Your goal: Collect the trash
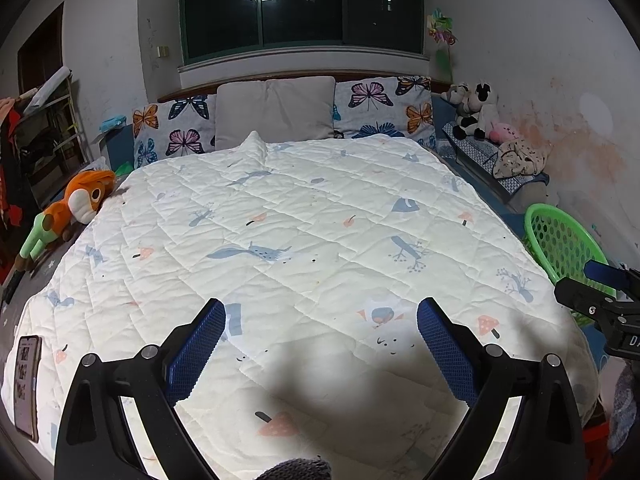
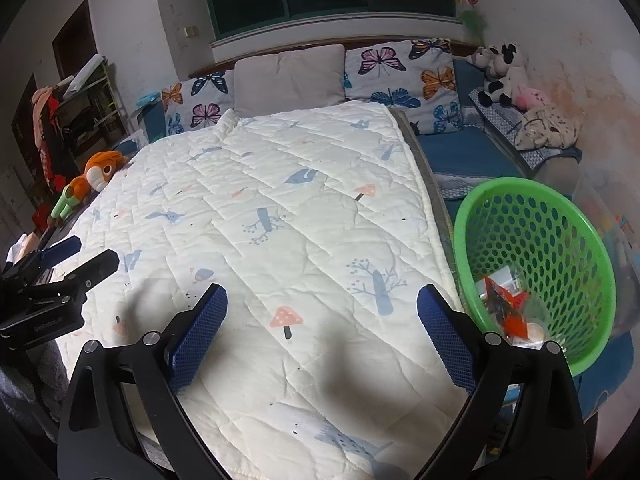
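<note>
A green mesh basket [image 2: 560, 240] stands at the right side of the bed, tilted toward me. In its bottom lies trash [image 2: 508, 312]: red-and-orange wrappers and some pale pieces. My right gripper [image 2: 322, 292] hangs open over the white quilt [image 2: 320, 208], just left of the basket, with nothing between its blue pads. My left gripper [image 1: 322, 308] is also open and empty above the quilt [image 1: 304, 220], farther left. Each gripper appears at the edge of the other's view: the right gripper [image 1: 572, 280] in front of the basket [image 1: 560, 236], the left gripper [image 2: 86, 258] at the far left.
Butterfly pillows [image 1: 384, 108] and a grey pillow [image 1: 276, 108] line the headboard. An orange plush toy [image 1: 80, 200] lies at the bed's left edge, a phone [image 1: 26, 384] at the near-left corner. Several stuffed animals [image 2: 504, 72] sit on a bench along the right wall.
</note>
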A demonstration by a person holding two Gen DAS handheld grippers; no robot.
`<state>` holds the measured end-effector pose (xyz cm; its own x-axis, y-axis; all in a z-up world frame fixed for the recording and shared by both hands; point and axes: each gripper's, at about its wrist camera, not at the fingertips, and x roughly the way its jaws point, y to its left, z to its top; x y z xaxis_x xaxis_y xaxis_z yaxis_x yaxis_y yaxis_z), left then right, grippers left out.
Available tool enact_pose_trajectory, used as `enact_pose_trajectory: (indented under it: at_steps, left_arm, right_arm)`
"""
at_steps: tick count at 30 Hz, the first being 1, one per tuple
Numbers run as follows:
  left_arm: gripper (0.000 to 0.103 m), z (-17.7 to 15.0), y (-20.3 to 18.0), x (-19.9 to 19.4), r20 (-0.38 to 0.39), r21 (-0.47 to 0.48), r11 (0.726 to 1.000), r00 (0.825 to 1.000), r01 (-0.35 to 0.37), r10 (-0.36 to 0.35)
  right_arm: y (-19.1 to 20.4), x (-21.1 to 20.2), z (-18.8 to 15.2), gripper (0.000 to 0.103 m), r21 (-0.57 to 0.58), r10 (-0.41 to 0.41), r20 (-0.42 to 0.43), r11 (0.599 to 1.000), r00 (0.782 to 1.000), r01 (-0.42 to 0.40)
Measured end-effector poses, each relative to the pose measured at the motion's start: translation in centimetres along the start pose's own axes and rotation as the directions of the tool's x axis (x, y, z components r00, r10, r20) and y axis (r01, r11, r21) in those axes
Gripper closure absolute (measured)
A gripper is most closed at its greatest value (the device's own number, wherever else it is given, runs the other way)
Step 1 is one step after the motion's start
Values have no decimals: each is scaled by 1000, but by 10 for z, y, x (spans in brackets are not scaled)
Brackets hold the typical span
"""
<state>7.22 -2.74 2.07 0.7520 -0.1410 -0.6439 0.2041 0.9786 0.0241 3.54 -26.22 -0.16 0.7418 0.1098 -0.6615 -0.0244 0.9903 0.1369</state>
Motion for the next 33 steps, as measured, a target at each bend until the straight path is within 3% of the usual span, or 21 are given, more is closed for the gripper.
enact_pose_trajectory:
  at_steps: [33]
  left_arm:
    - [10,-5,3,0,-6,-9,1000,1000,-2,2]
  right_arm:
    - [6,11,-1,5,-16,3,-10,1000,1000,-3]
